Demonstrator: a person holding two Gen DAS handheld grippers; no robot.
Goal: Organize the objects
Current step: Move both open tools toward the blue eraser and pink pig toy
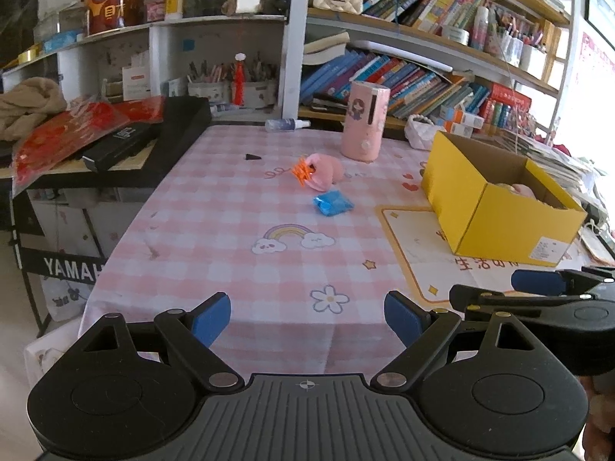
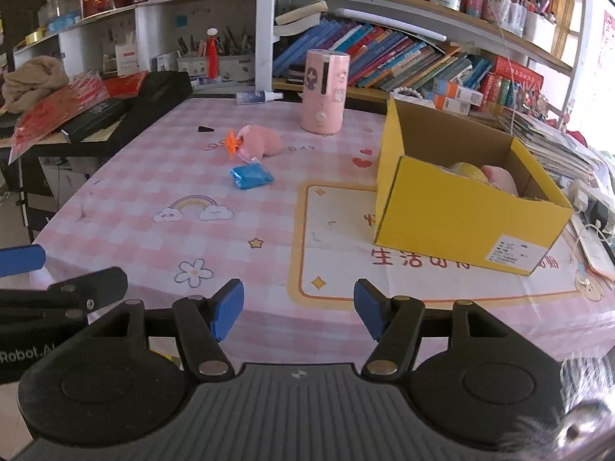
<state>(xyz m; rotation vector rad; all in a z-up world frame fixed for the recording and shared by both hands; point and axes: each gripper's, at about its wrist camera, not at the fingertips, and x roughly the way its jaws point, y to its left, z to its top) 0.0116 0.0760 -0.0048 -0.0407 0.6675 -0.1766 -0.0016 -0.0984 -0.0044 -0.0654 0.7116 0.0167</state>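
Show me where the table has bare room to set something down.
Free: the checked cloth between the blue packet and the near edge, around the rainbow print. Also the far left corner by the black wedge. Crowded: the right side, under the yellow box.

Both views are brightly lit by daylight entering from the right, where the window area (image 1: 599, 77) is blown out to white and the stacked papers (image 2: 557, 150) are washed out. Only soft, faint shadows are cast on the checked tablecloth (image 1: 238, 238). Strong fisheye bending is seen at the edges, where the bookshelves (image 2: 423, 19) are curved and detail is slightly softened.
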